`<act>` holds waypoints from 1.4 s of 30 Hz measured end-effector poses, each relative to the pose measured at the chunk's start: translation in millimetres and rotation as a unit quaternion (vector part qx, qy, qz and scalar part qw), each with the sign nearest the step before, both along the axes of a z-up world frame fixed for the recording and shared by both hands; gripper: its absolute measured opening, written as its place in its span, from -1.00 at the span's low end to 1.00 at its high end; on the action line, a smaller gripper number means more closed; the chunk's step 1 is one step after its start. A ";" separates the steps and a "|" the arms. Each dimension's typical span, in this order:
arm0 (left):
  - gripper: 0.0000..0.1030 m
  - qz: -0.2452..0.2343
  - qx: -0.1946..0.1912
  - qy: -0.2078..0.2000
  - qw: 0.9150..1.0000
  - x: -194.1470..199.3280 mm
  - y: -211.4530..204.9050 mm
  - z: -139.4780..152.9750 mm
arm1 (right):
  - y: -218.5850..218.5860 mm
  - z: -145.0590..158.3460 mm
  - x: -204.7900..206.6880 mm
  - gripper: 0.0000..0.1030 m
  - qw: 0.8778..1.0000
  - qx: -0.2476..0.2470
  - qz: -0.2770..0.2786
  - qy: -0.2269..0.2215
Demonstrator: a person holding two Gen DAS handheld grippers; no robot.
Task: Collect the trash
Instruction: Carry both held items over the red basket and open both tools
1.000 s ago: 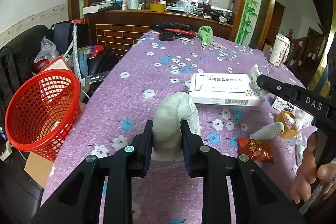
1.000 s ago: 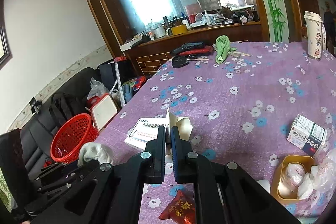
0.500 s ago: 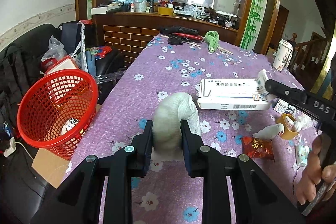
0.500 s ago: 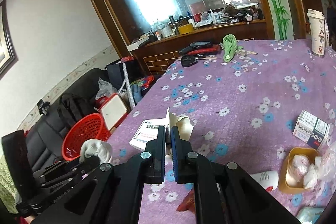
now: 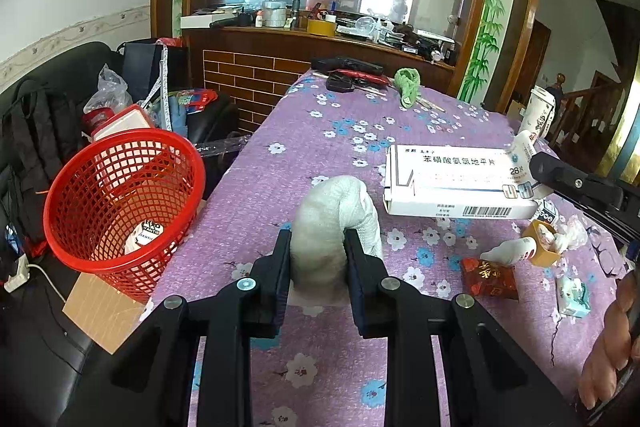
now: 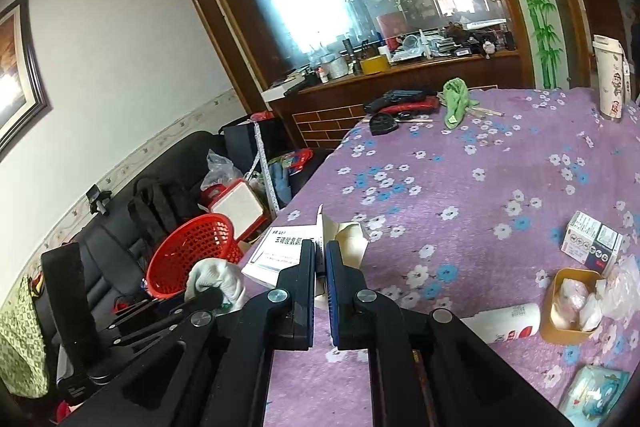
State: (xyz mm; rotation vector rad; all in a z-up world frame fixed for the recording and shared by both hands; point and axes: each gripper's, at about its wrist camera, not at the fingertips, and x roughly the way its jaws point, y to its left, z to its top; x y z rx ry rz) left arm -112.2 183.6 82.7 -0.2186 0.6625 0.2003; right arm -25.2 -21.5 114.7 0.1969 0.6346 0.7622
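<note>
L gripper (image 5: 316, 247) clamps a white wad (image 5: 334, 223) between its pads, narrow gap, wad bulging above the jaws and lifted off the table (image 5: 320, 131). R gripper (image 6: 320, 259) is pinched nearly shut on the flap end of a white box (image 6: 280, 251); in the L view the box (image 5: 452, 183) hangs tilted in the air above the purple floral cloth, held at its R end. Red basket (image 5: 120, 199) sits off the table's L edge, lower down, something white w/ a label inside it. Other trash on the table near R side: red wrapper (image 5: 488, 277), white bottle (image 6: 504, 321) lying on its side, yellow cup (image 6: 570, 307) stuffed w/ tissue, small box (image 6: 594, 243), tissue pack (image 5: 574, 297). Green rag (image 5: 408, 87) at far end. A hand (image 5: 612, 355) shows at R edge of L view.
</note>
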 end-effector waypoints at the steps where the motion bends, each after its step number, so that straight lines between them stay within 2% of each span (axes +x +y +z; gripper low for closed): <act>1: -0.53 0.001 -0.001 0.000 1.000 -0.4 0.6 -0.3 | 2.0 0.4 -1.7 -0.88 1.000 -0.001 0.002 0.000; 14: -0.53 0.024 -0.013 -0.009 1.000 -11.0 29.2 -0.2 | 30.2 3.7 -10.2 -0.88 1.000 -0.016 0.023 -0.001; 21: -0.53 0.050 -0.014 -0.026 0.998 -20.4 63.8 13.5 | 58.1 20.0 -8.1 -0.88 0.999 -0.024 0.043 -0.011; 29: -0.53 0.094 -0.012 -0.027 0.995 -26.2 128.5 19.5 | 123.6 37.1 -9.3 -0.88 0.995 -0.042 0.082 -0.032; 38: -0.51 0.127 -0.028 -0.004 0.991 -22.0 191.5 -2.0 | 213.9 34.1 -0.7 -0.88 0.991 -0.072 0.109 -0.036; 41: -0.23 0.144 -0.031 0.001 0.989 -18.8 203.5 -8.5 | 242.5 19.7 5.7 -0.81 0.989 -0.092 0.114 -0.026; 42: -0.08 0.148 -0.035 0.000 0.988 -20.1 205.5 -9.2 | 245.8 15.1 7.2 -0.78 0.989 -0.092 0.117 -0.022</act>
